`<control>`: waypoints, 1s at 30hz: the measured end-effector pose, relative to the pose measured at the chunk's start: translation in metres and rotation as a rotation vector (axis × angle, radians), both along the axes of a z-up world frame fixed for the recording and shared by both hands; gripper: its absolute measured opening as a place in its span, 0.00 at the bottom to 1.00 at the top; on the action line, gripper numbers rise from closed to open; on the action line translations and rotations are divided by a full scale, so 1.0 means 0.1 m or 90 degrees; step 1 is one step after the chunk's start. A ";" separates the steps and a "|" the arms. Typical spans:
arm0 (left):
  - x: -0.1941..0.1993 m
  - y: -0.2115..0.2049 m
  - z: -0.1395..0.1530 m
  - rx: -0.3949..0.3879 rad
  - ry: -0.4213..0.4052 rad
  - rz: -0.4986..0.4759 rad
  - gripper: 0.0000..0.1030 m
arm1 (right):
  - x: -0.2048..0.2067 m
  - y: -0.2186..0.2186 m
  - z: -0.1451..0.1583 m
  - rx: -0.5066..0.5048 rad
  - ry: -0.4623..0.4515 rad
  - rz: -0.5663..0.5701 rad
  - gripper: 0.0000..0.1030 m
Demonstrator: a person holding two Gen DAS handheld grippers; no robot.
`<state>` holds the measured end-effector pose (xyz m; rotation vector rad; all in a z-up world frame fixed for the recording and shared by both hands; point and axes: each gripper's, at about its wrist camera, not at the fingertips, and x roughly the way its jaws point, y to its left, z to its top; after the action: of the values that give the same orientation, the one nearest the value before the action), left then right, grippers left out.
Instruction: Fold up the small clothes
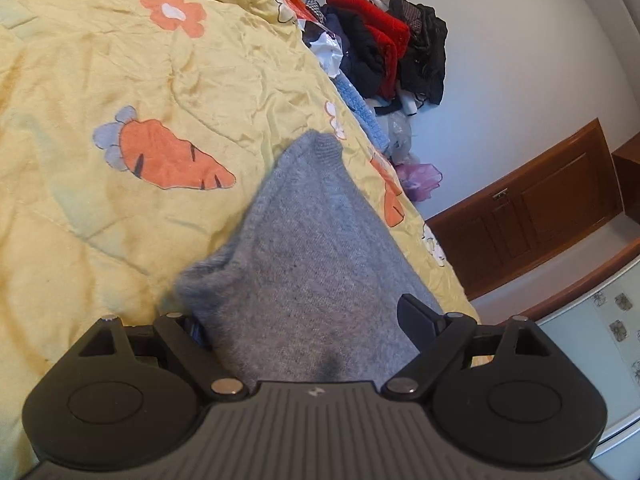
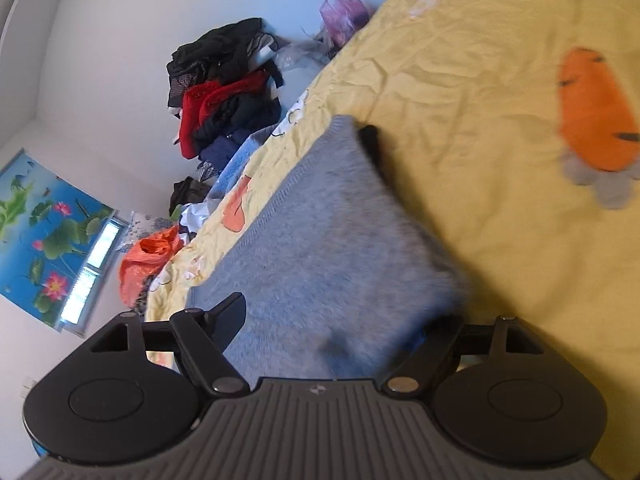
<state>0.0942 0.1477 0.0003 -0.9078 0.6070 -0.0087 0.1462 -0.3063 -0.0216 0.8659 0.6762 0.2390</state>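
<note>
A: What's the garment?
B: 1 gray knit piece [image 1: 316,248], fuzzy, with a ribbed edge at its far end.
A: Where is it?
B: Near the bed's edge, stretched out and possibly lifted; its near part is blurred in the right wrist view [image 2: 320,240].

both tongs [image 1: 308,320] [image 2: 340,320] spread wide

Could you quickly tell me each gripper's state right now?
Left gripper: open, straddling the grey knit garment.
Right gripper: open, straddling the same garment.
</note>
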 end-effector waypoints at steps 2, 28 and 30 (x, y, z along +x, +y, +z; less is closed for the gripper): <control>0.01 -0.04 0.01 0.022 0.002 0.003 0.83 | 0.06 0.10 -0.01 -0.029 0.001 -0.003 0.58; -1.49 0.18 -0.08 0.049 0.064 -0.069 0.06 | -1.36 -0.44 0.01 0.005 0.048 0.008 0.57; -1.55 0.27 -0.10 0.008 0.058 -0.048 0.09 | -1.47 -0.56 0.07 0.009 0.023 -0.028 0.67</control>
<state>-0.0605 0.1744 -0.0102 -0.8765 0.7246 -0.0317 -0.0010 -0.3626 -0.0149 0.8999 0.6888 0.1897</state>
